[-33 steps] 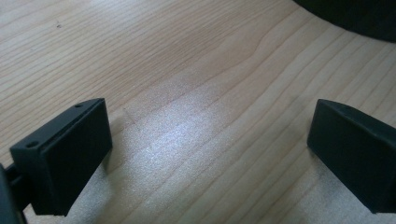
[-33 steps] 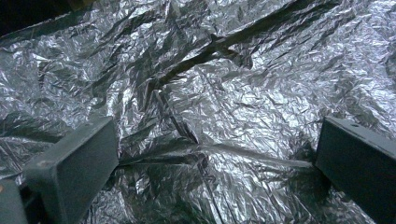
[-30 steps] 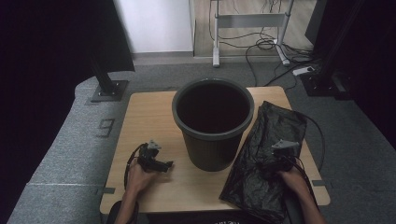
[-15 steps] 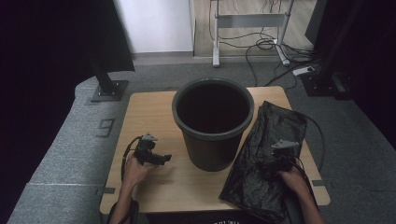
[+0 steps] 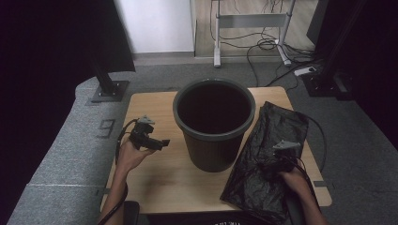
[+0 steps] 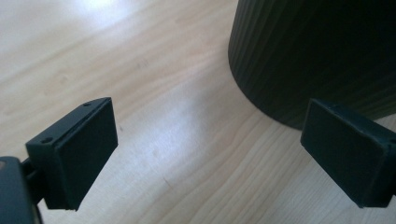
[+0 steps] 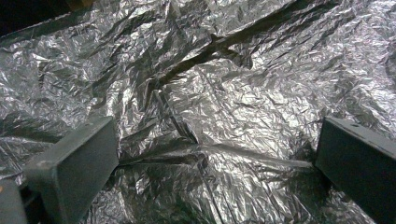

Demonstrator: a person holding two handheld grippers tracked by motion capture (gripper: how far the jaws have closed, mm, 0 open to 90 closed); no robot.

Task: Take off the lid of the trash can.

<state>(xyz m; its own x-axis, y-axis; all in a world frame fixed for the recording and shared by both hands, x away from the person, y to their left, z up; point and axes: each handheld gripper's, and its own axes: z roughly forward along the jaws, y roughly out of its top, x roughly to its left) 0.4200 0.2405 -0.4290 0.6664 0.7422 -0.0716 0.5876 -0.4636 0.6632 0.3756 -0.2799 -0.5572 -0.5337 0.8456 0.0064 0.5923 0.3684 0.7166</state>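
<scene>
A crumpled black plastic bag (image 5: 267, 159) lies on the table's (image 5: 164, 183) right side, beside a dark bin (image 5: 213, 124). The right gripper (image 5: 277, 161) rests over the bag, jaws spread wide, gripping nothing. The left gripper (image 5: 162, 143), also wide open, points at the bin's base.

The high view looks forward and down from above the person's side, taking in the whole table (image 5: 155, 187) from some way off. The left gripper view rides low and close, facing along its own spread jaws over bare wood toward the bin (image 6: 317, 51) wall just ahead to the right. The right gripper view looks steeply down, very near the crinkled bag (image 7: 210, 93) between its jaws. Both gripper views share these things with the high view.
</scene>
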